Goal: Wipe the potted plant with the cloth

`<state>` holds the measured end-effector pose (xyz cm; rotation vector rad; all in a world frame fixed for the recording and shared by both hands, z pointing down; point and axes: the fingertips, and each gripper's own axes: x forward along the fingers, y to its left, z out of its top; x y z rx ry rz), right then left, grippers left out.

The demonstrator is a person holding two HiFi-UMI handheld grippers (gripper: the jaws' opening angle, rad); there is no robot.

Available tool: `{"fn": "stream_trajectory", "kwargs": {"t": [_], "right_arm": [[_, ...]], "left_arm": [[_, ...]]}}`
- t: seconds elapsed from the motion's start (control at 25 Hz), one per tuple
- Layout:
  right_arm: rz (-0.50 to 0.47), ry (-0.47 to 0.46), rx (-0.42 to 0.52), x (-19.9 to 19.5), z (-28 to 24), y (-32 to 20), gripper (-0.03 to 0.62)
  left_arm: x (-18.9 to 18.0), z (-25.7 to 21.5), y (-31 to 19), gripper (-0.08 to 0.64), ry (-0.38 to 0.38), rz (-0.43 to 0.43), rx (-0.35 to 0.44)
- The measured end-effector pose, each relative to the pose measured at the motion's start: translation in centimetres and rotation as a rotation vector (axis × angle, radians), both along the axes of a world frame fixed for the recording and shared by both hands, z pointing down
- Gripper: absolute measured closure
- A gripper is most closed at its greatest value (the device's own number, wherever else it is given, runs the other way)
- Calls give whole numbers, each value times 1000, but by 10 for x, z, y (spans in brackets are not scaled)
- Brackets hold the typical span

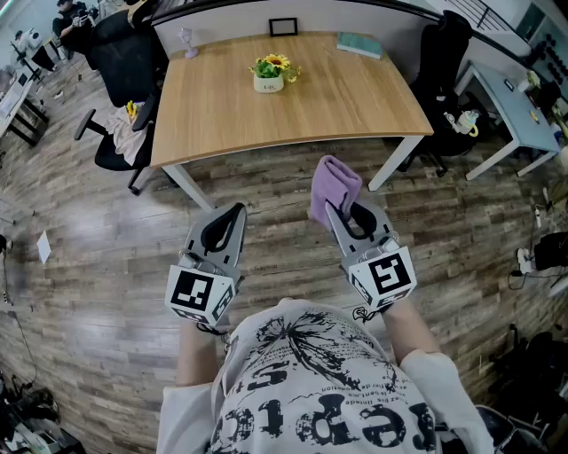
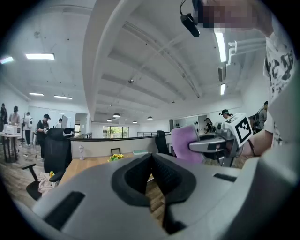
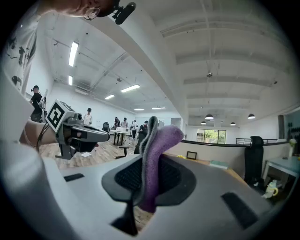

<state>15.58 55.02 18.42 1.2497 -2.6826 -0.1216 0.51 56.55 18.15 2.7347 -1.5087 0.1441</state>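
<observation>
A small potted plant with yellow flowers in a white pot stands mid-table on the wooden table, far ahead of both grippers. The plant appears tiny in the left gripper view, and as a speck in the right gripper view. My right gripper is shut on a purple cloth, which sticks up from the jaws. My left gripper is shut with nothing in it, level with the right one, over the wooden floor in front of the table. The cloth shows to its right.
A picture frame, a teal book and a small lamp sit at the table's far edge. Black office chairs stand at the left and right ends. A light desk is at the right.
</observation>
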Motion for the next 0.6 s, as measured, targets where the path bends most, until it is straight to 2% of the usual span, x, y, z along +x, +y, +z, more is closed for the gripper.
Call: {"fn": "stream_trajectory", "kwargs": {"t": [0.6], "right_arm": [[74, -50, -81, -21, 15, -22, 525]], "left_arm": [[-35, 8, -20, 557, 31, 8, -24]]}}
